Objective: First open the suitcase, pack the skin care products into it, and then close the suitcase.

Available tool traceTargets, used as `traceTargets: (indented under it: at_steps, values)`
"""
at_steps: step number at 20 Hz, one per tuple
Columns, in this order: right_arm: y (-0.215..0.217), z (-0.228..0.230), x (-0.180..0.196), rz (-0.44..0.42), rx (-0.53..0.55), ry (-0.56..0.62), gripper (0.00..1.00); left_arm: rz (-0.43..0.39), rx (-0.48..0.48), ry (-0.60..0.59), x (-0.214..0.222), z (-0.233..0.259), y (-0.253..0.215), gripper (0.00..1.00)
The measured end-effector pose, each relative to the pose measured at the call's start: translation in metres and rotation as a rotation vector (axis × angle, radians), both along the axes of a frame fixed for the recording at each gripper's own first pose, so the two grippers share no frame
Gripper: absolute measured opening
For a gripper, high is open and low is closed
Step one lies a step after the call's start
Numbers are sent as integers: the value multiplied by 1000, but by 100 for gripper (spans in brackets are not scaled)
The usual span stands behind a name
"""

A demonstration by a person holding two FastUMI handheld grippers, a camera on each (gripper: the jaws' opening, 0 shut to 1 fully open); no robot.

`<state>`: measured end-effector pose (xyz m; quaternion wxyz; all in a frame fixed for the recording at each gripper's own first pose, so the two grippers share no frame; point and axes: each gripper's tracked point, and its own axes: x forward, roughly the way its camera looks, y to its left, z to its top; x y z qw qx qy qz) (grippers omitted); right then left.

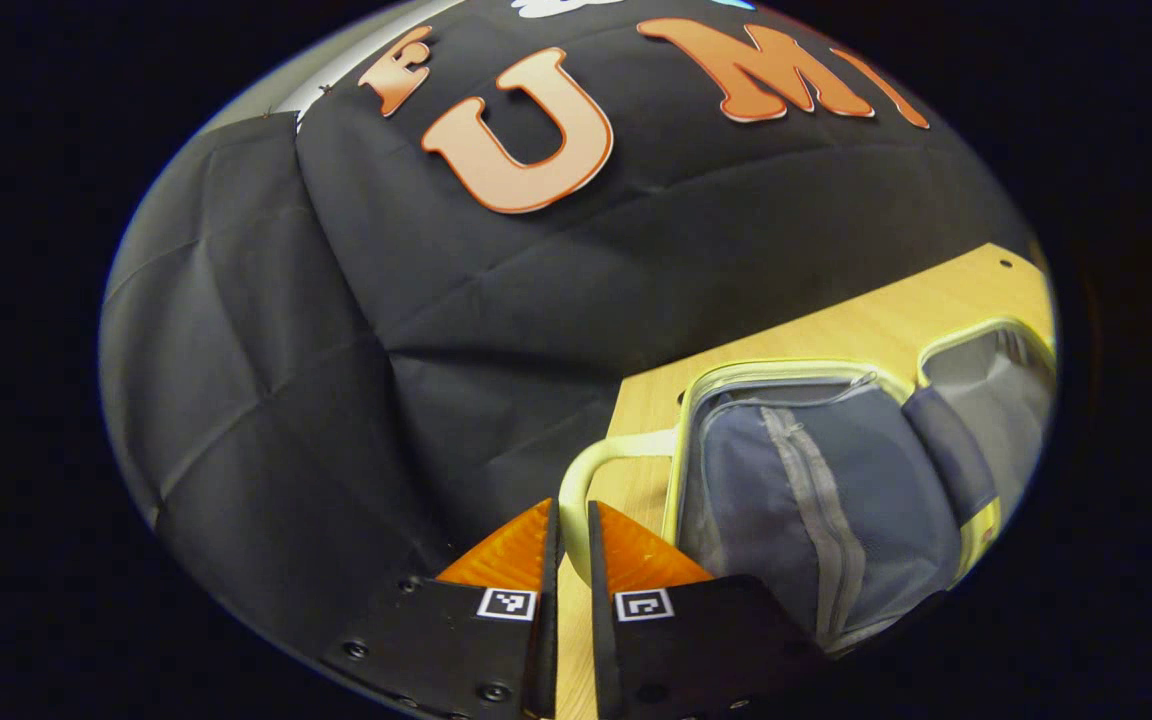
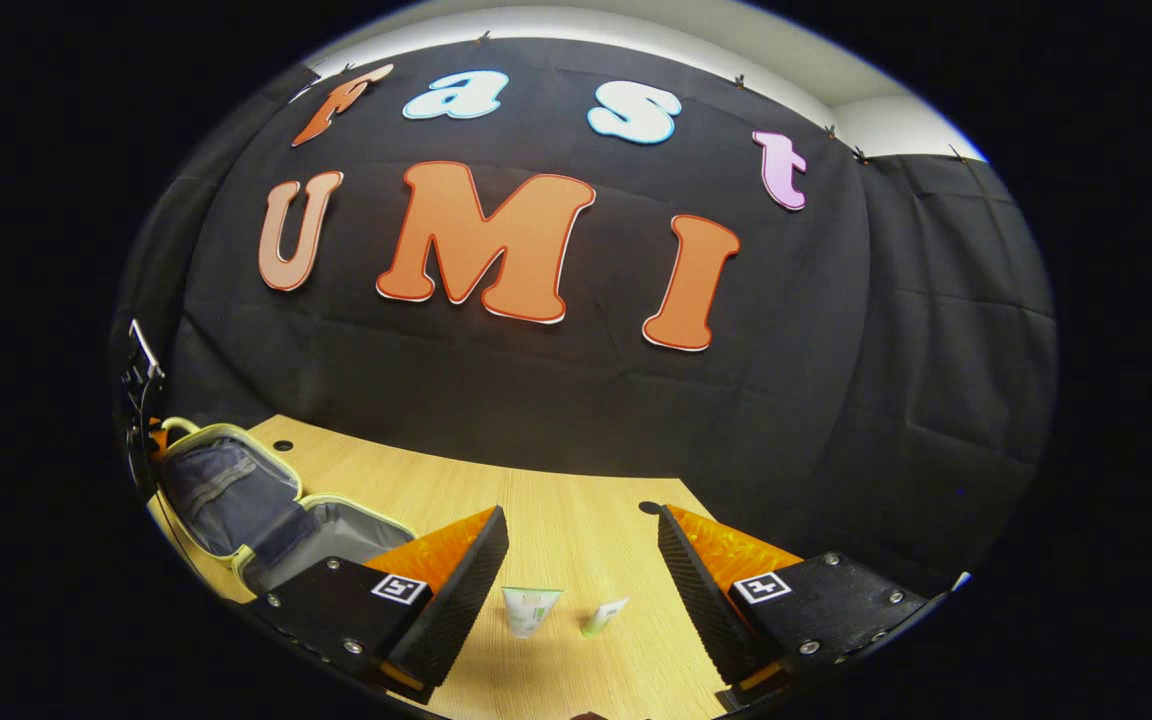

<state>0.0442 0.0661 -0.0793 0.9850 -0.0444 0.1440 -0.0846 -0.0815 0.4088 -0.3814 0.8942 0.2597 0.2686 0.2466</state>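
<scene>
Right gripper view showed its fingers (image 2: 583,570) spread around two tubes (image 2: 530,610) on the desk (image 2: 576,520), suitcase (image 2: 266,510) open leftward, left fingers (image 1: 573,540) nearly closed, empty; closing might pinch both tubes.

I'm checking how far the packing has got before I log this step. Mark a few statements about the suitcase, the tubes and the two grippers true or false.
1. The suitcase lies open on the wooden table. True.
2. The right gripper is clamped on a tube. False: its fingers stand wide apart, with nothing between them pressed.
3. Two skin care tubes, the larger tube and the smaller tube, lie on the table ahead of the right gripper. True.
4. The tubes are already inside the suitcase. False: both lie on the bare table, apart from it.
5. The left gripper has its fingers close together at the suitcase's pale handle. True.
</scene>
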Motion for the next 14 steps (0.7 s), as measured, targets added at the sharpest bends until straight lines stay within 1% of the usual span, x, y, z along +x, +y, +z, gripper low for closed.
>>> traceTargets:
  at_steps: [1,2,3,4,5,6,7,8,9,11,13,14]
  values:
    - [0,-2,-1,1,2,3,96,2,8,5,-6,2,-2,10]
    - [-3,-3,-3,-2,0,6,96,-3,-5,-7,-10,5,-10,10]
    - [-6,-5,-4,-7,4,9,96,-21,-21,-30,-8,11,-21,18]
    - [-8,-9,-6,-13,16,17,96,-38,-38,-50,-4,17,-33,18]
    - [-9,-13,-8,-17,32,25,96,-63,-63,-67,-5,22,-55,39]
    - [-12,-16,-12,-21,43,26,95,-87,-88,-85,-1,25,-75,41]
    - [-14,-19,-14,-21,51,32,96,-117,-115,-99,2,28,-97,57]
    - [-16,-23,-15,-18,57,40,96,-154,-135,-108,5,30,-121,63]
    - [-19,-28,-16,-12,60,48,96,-187,-149,-114,5,31,-145,65]
    - [-26,-35,-16,9,59,59,96,-245,-166,-133,10,35,-192,83]
    - [-36,-40,-14,28,53,58,96,-293,-213,-125,13,30,-242,87]
    - [-42,-46,-14,35,51,66,95,-315,-242,-117,15,27,-267,87]
